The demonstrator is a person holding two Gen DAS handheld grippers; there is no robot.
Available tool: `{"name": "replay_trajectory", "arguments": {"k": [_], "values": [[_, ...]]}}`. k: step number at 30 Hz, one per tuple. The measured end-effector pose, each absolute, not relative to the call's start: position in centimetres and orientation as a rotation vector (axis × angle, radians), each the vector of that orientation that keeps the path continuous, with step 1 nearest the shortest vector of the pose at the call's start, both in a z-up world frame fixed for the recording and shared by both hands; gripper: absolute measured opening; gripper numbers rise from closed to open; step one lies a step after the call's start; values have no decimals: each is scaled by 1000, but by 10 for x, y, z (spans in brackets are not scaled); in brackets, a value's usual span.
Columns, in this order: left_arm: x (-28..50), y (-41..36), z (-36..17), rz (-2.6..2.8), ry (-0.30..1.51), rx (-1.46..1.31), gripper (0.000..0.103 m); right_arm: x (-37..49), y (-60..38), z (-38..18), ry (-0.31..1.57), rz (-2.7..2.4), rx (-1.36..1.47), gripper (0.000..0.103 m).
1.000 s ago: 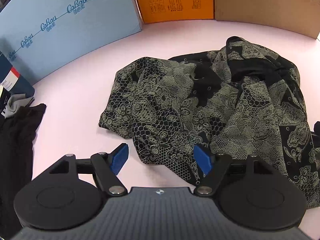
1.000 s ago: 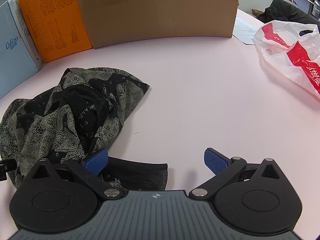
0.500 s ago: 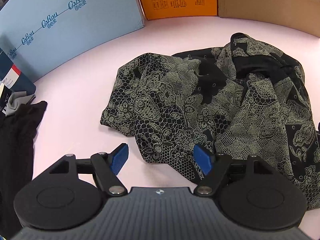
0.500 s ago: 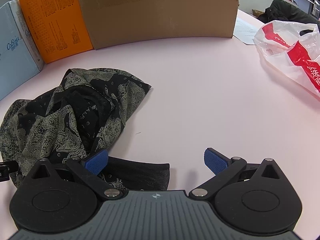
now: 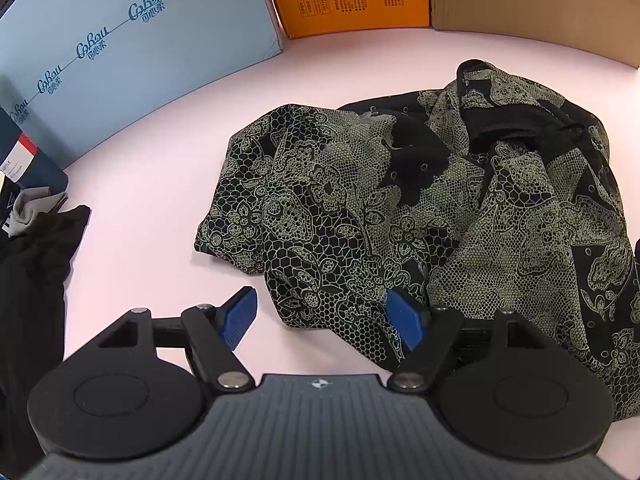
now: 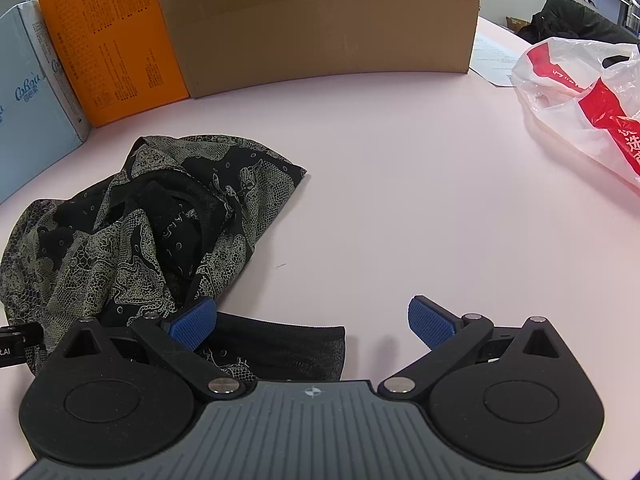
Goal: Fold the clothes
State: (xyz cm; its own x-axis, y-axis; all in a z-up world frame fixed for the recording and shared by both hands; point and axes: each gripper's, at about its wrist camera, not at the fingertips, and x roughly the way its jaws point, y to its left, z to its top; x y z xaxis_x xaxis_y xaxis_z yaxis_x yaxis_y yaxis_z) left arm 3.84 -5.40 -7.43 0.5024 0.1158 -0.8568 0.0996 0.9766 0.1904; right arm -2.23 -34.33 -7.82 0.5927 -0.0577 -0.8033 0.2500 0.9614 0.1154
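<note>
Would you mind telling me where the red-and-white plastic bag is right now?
The red-and-white plastic bag shows only in the right wrist view, at the far right edge of the pink table, right of the brown cardboard box.

Black garment [image 5: 420, 216] with pale lace-floral print lies crumpled and unfolded on the pink table, a plain black hem trailing along its near edge.

A crumpled garment [image 5: 420, 216] lay on the table [image 6: 400, 200], in front of a row of three boxes [image 6: 320, 20] standing side by side along the far edge. A plastic bag [image 6: 580, 92] sat well apart to its right, and a dark cloth [image 5: 32, 280] lay to its left.
</note>
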Motion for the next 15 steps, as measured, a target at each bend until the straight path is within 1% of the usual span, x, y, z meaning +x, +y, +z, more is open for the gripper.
{"name": "replay_trajectory", "arguments": {"k": [1,3,5,7,8,15], "values": [[38,-54,-74,7,1044,227,69,-22,-343,-78,920,-180,227,103],[37,-54,-74,-9,1036,225,55,-23,-344,-78,913,-177,231,103],[37,-53,-74,-17,1029,223,24,-23,-343,-77,901,-168,235,103],[37,-49,-73,6,1018,215,9,-23,-342,-75,888,-153,229,103],[38,-46,-73,22,1012,207,6,-23,-341,-74,880,-147,222,103],[51,5,-57,136,966,55,5,-26,-334,-62,790,-104,188,103]]}}
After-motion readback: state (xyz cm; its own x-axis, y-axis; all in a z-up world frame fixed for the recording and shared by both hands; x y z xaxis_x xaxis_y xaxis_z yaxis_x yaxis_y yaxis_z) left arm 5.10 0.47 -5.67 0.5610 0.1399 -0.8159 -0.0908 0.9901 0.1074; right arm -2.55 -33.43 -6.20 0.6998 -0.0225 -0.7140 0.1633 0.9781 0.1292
